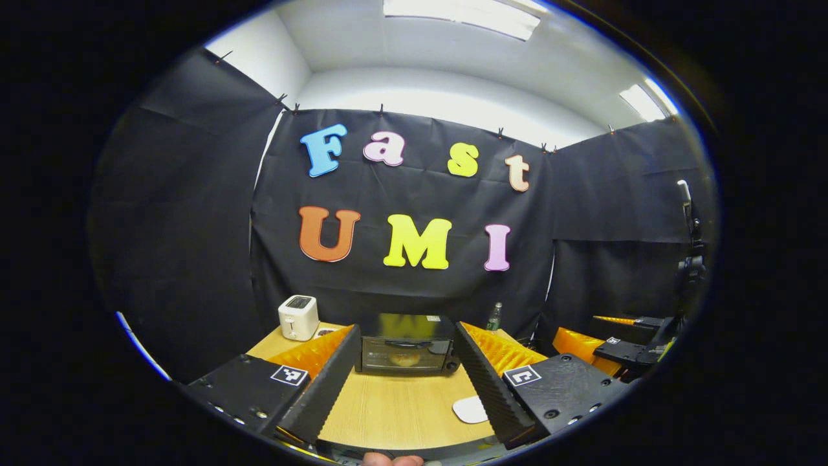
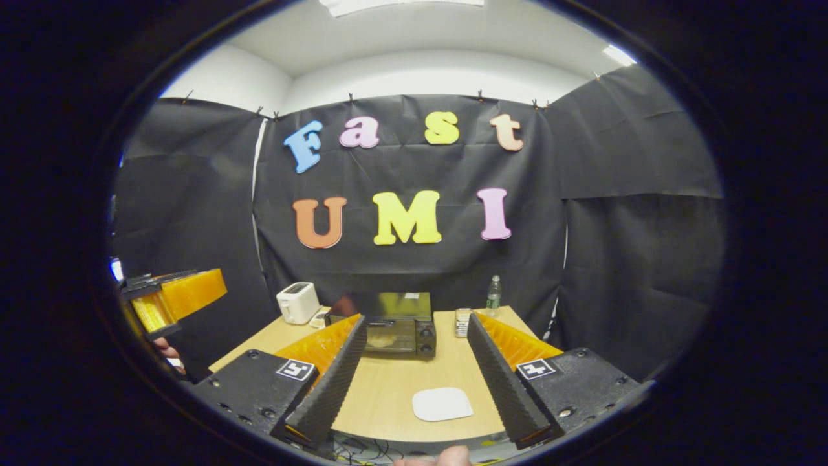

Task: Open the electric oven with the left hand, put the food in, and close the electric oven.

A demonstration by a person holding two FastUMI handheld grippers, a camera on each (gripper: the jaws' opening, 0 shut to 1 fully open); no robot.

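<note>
The electric oven (image 1: 406, 346) sits door-closed at the tabletop's (image 1: 394, 408) far edge, both hand-held grippers, left (image 1: 401, 382) and right (image 2: 414, 378), spread empty well short, so a misjudged left reach could shove it backward.

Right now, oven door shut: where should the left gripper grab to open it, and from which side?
Probably the top edge of the electric oven door, approached head-on from the table's front. The glass door faces the left gripper, whose open fingers already frame it. No handle is clearly resolved at this distance, so confirm it closer in. The right-hand control panel is not a grip point.
</note>
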